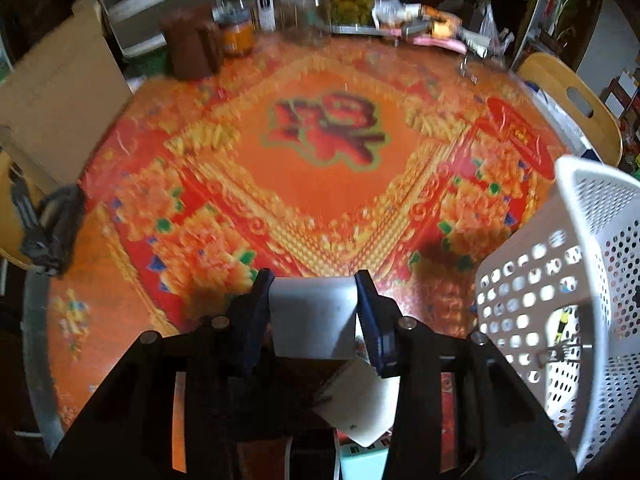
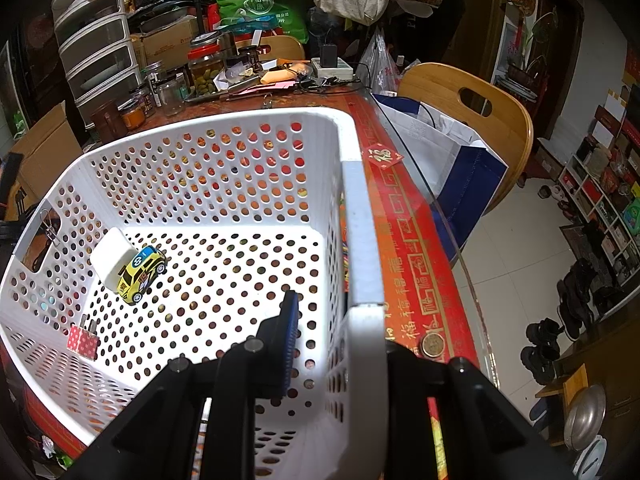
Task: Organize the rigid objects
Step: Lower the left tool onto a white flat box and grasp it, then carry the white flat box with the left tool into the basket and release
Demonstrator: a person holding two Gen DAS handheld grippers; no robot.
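While the right hand-held gripper (image 2: 332,340) clamps its rim, the basket (image 2: 360,216) holds a toy car (image 2: 141,270), perhaps two chargers.

The left wrist view looks steeply down across the orange-patterned surface (image 1: 320,184) toward its far edge, the white basket (image 1: 560,280) at its right. The right wrist view sits close over that basket (image 2: 224,184), facing its floor. Both share the basket and the far-edge jars (image 2: 204,68).

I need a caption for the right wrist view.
Right gripper clamps the white basket rim; toy car inside.
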